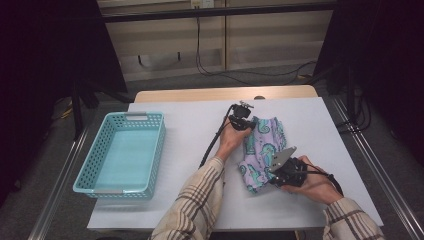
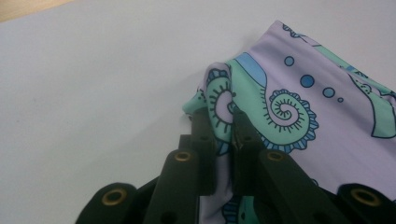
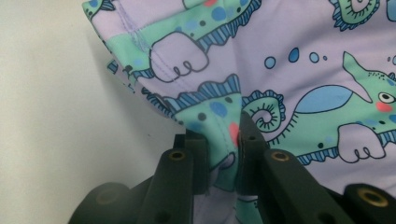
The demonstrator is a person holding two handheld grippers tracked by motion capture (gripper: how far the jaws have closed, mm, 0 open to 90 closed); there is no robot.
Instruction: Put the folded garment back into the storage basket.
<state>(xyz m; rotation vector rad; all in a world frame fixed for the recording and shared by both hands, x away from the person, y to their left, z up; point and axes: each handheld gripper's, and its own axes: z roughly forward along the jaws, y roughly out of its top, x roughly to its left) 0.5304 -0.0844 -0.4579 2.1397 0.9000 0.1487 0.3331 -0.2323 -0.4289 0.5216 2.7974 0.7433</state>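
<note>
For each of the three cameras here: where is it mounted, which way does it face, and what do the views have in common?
High view: fixed above the person's side, looking forward and down on the table; both sleeved forearms, the left gripper and the right gripper on the patterned cloth, the turquoise basket at left.
Left gripper view: rides the left gripper, looking along its jaws, shut on a cloth corner.
Right gripper view: rides the right gripper, its jaws pinching a fold.
All three share the cloth and the white tabletop.
</note>
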